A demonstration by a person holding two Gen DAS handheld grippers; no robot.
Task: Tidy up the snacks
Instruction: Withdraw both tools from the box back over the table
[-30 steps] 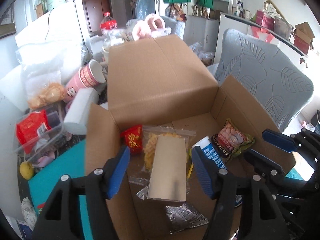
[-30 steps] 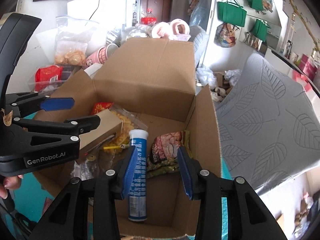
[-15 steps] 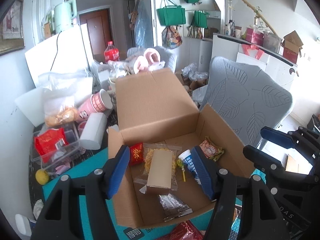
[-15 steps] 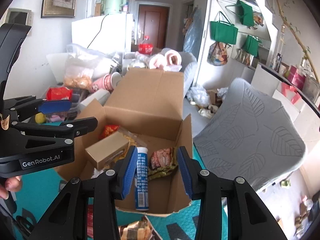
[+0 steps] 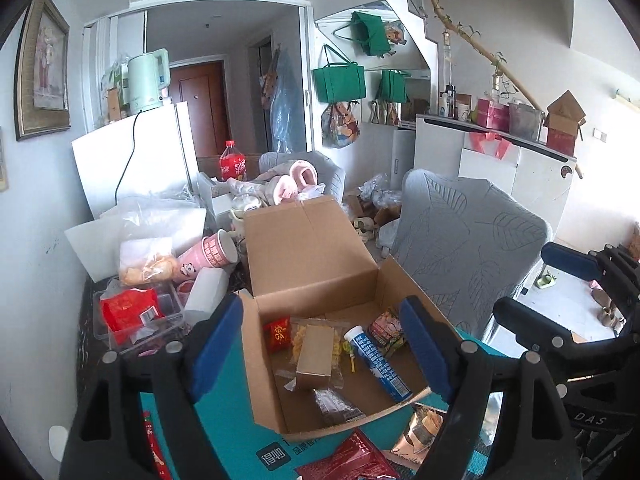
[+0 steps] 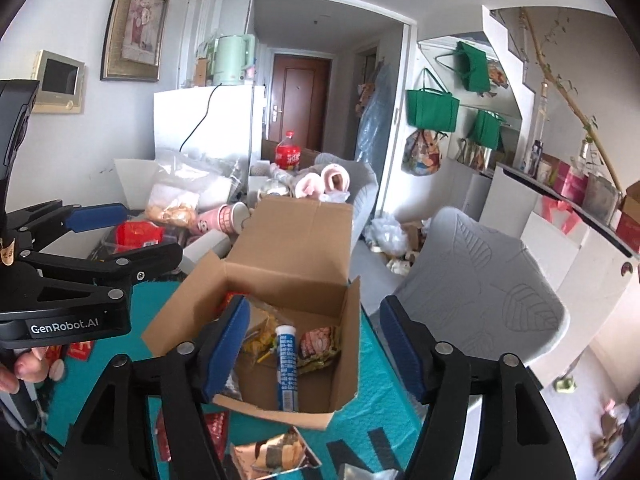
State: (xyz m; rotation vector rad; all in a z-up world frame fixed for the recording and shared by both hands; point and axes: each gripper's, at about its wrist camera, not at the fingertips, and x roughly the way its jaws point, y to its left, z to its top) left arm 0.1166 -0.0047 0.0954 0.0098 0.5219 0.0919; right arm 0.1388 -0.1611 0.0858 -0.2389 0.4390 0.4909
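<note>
Right wrist view: right gripper (image 6: 312,350), jaws just opening, empty, is hovering above the blue tube (image 6: 287,366) lying lengthwise in the box (image 6: 348,360); left gripper (image 5: 320,348) likewise.

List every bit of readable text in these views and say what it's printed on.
"GenRobot.AI": on the side of the left gripper, seen from the right wrist.
"DAS": on the body of the right gripper, seen from the left wrist; perhaps part of a longer word.
Print on the blue tube, red packet, pink cup, cola bottle and teal mat: too small or blurred.
</note>
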